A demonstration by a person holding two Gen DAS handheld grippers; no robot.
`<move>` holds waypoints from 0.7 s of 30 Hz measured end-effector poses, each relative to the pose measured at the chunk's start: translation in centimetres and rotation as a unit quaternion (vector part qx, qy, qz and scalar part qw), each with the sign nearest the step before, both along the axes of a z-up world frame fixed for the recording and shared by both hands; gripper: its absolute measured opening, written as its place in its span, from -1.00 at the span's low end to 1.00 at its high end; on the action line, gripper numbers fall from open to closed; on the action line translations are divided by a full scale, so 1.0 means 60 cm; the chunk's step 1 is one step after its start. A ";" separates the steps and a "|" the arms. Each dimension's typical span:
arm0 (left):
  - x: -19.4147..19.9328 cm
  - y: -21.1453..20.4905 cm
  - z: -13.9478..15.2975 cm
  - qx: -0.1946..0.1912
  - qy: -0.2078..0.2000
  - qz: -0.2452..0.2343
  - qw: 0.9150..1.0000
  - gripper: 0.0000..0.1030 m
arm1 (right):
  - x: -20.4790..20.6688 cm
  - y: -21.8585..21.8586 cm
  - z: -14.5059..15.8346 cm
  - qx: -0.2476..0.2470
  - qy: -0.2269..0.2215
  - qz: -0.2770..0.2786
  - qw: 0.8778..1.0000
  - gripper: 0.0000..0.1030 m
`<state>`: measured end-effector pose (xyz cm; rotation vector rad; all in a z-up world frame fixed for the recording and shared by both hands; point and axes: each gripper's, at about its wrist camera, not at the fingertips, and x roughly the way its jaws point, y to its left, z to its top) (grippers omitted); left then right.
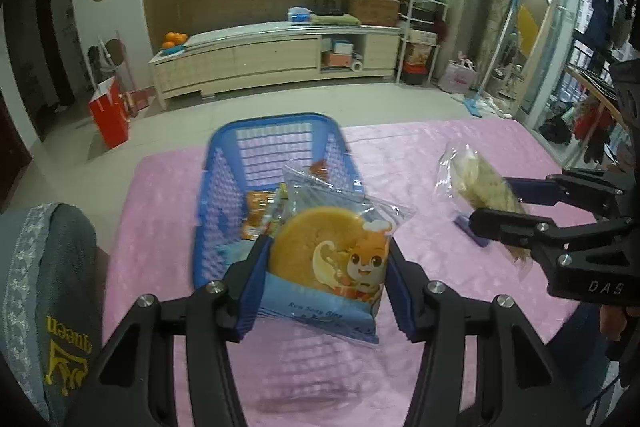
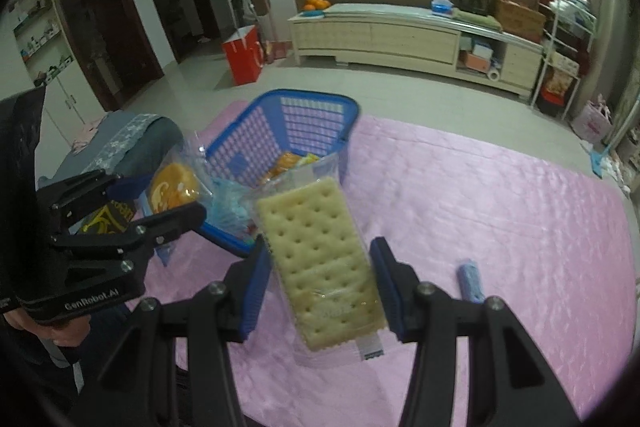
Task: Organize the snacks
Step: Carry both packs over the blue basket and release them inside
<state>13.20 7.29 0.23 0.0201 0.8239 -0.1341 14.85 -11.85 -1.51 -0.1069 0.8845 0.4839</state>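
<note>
Between the left gripper's (image 1: 326, 287) 2 blue pads (image 1: 252, 291) a bun pack (image 1: 332, 259) is sitting clamped, hanging over the near rim of the blue basket (image 1: 224, 171). Right gripper (image 2: 316, 291) is squeezing a cracker pack (image 2: 320, 263) above the pink cloth (image 2: 500, 195). Snacks (image 2: 288, 163) are lying in the basket; a small blue pack (image 2: 470, 279) is resting beside the right finger.

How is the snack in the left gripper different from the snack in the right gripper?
The cake packet in the left gripper holds one round golden cake, with a blue band and a cartoon animal; the cracker packet in the right gripper is clear and holds pale rectangular crackers with small holes. Both are sealed, gripped by the sides and held above the pink tablecloth.
</note>
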 end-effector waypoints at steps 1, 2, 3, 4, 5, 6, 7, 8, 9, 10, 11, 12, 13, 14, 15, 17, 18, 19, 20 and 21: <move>0.002 0.010 0.000 0.001 -0.001 0.003 1.000 0.01 | 0.004 0.008 0.001 -0.001 -0.003 0.002 1.000 0.06; 0.005 0.020 0.000 0.001 0.000 0.007 1.000 0.01 | 0.007 0.017 0.002 -0.002 -0.005 0.005 1.000 0.06; 0.009 0.030 -0.001 0.002 0.001 0.010 1.000 0.01 | 0.012 0.023 0.002 -0.001 -0.005 0.007 1.000 0.06; 0.012 0.035 -0.002 0.003 0.002 0.012 1.000 0.01 | 0.019 0.031 0.001 -0.001 -0.004 0.010 1.000 0.06; 0.018 0.043 -0.004 0.003 0.004 0.015 1.000 0.01 | 0.021 0.037 0.001 -0.001 -0.003 0.012 1.000 0.06; 0.023 0.048 -0.005 0.003 0.005 0.016 1.000 0.01 | 0.026 0.043 0.000 -0.002 -0.002 0.015 1.000 0.06; 0.024 0.054 -0.006 0.002 0.006 0.017 1.000 0.01 | 0.031 0.049 -0.002 -0.002 -0.001 0.017 1.000 0.06; 0.029 0.059 -0.009 0.000 0.008 0.017 1.000 0.01 | 0.037 0.056 -0.004 -0.003 0.001 0.020 1.000 0.06; 0.035 0.065 -0.013 -0.001 0.009 0.017 1.000 0.01 | 0.044 0.063 -0.006 -0.004 0.003 0.023 1.000 0.06; 0.037 0.069 -0.016 -0.001 0.011 0.017 1.000 0.01 | 0.049 0.068 -0.008 -0.006 0.004 0.024 1.000 0.06; 0.044 0.072 -0.022 0.000 0.015 0.017 1.000 0.01 | 0.054 0.075 -0.012 -0.008 0.005 0.025 1.000 0.06; 0.049 0.074 -0.027 0.002 0.019 0.016 1.000 0.01 | 0.059 0.081 -0.016 -0.008 0.008 0.027 1.000 0.06; 0.055 0.077 -0.032 0.003 0.022 0.016 1.000 0.01 | 0.065 0.087 -0.021 -0.007 0.012 0.029 0.999 0.06; 0.063 0.080 -0.039 0.003 0.026 0.017 1.000 0.01 | 0.072 0.092 -0.026 -0.009 0.016 0.030 0.999 0.06; 0.070 0.084 -0.046 0.001 0.030 0.016 0.999 0.01 | 0.078 0.097 -0.030 -0.010 0.019 0.031 0.999 0.06; 0.084 0.093 -0.056 -0.004 0.035 0.014 0.999 0.01 | 0.090 0.106 -0.042 -0.010 0.026 0.034 0.999 0.06; 0.090 0.095 -0.061 -0.006 0.037 0.014 0.999 0.01 | 0.095 0.110 -0.047 -0.011 0.030 0.034 0.999 0.06; 0.098 0.098 -0.066 -0.008 0.040 0.011 0.999 0.01 | 0.103 0.114 -0.054 -0.011 0.035 0.033 0.999 0.06; 0.102 0.098 -0.070 -0.008 0.042 0.010 0.999 0.01 | 0.108 0.117 -0.058 -0.011 0.039 0.034 0.999 0.06; 0.111 0.100 -0.076 -0.008 0.045 0.009 0.999 0.01 | 0.114 0.120 -0.061 -0.012 0.042 0.034 0.998 0.06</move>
